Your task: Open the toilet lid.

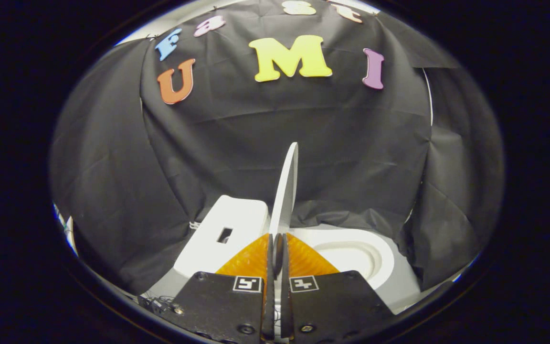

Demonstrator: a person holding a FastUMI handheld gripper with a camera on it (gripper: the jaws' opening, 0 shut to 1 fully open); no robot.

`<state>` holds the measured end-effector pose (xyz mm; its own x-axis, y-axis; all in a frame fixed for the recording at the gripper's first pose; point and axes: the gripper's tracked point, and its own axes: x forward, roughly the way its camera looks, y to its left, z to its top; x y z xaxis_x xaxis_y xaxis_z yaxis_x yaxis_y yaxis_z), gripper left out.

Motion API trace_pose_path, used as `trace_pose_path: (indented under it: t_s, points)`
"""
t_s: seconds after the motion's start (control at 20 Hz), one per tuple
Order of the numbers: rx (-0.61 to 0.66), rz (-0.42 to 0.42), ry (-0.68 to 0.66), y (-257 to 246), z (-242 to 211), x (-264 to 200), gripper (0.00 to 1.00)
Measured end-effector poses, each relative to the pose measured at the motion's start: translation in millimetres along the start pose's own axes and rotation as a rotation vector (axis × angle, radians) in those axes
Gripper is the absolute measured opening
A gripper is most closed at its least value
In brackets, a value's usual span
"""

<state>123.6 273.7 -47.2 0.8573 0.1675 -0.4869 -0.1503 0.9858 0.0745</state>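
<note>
Now gripper (278, 243) clamped on lid (286, 191) edge, lid raised upright, tank (222, 234) left of it, bowl (356, 255) right

Upright toilet lid (287, 191) pinched between fingers (256, 258), tank (227, 229) left, open bowl (351, 253) right.

Booth wall (256, 143): black cloth, hung in several overlapping panels, covering the far side and wrapping round to left and right. Fabric creased and wrinkled throughout; vertical seams visible where panels meet. Cloth pools in folds at the base, far side. Thin pale strip (179, 19) of brighter surface shows above the cloth's top edge, far left. A narrow white edge (430, 95) runs down beside the right panel. Lighting dim, even.
</note>
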Motion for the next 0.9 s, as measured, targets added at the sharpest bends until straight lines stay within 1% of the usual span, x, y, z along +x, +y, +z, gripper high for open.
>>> trace_pose_path:
  t_s: [0.3,0.75,0.9]
  points:
    - [-0.011,0.038,-0.005,43.8,-3.1,6.1,0.08]
    - [-0.103,0.069,0.018,111.9,-16.2,24.9,0.08]
    - [-0.116,0.070,0.020,123.7,-16.2,30.8,0.08]
